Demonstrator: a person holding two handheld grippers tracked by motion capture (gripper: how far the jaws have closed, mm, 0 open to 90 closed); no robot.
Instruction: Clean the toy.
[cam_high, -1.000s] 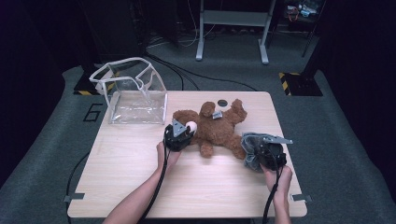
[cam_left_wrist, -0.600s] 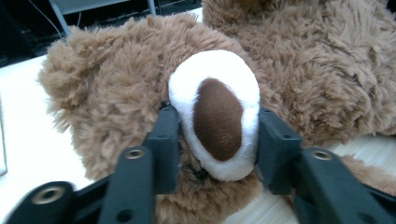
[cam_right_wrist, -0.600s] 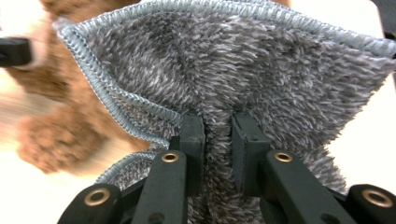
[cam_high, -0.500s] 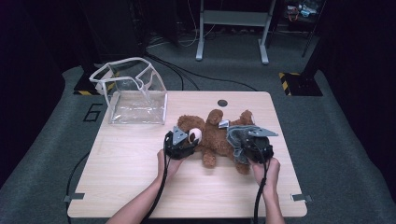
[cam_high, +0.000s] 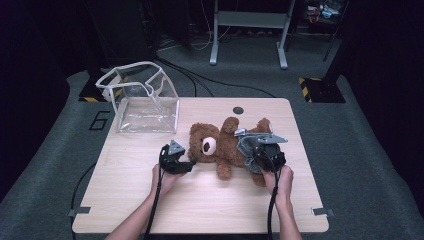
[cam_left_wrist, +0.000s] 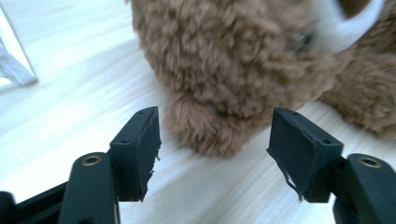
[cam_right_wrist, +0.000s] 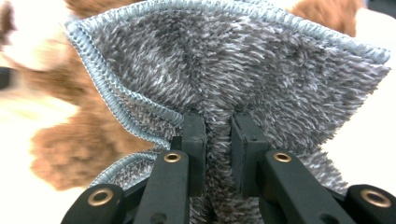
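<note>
1. Brown plush made up the teddy bear (cam_high: 220, 145), which lay on its back on the pale wooden table (cam_high: 125, 200), head toward the left gripper (cam_high: 186, 165) and legs toward the right gripper (cam_high: 246, 150)
2. The only writing that could be read was a large "6" (cam_high: 101, 120) marked on the grey floor beside the table's left edge; the bear, the cloth and the grippers carried no label that could be made out
3. In the left gripper view the two black jaws stood wide apart with nothing between them; the bear's ear (cam_left_wrist: 205, 130) lay just ahead of the gap, resting on the table, and the rest of the head rose beyond the pads
4. In the right gripper view the jaws were pinched nearly together on a fold of grey fluffy cloth (cam_right_wrist: 243, 74) with a stitched pale-blue hem; the cloth fanned out above and to both sides of the pads, with the bear's brown fur behind it
5. In the high view the person's left hand (cam_high: 165, 180) held its gripper low at the bear's head, forearm coming in from the bottom edge; the right hand (cam_high: 280, 180) held its gripper over the bear's lower body
6. A clear plastic bag (cam_high: 142, 97) stood open at the table's far left corner, well beyond the left jaws
</note>
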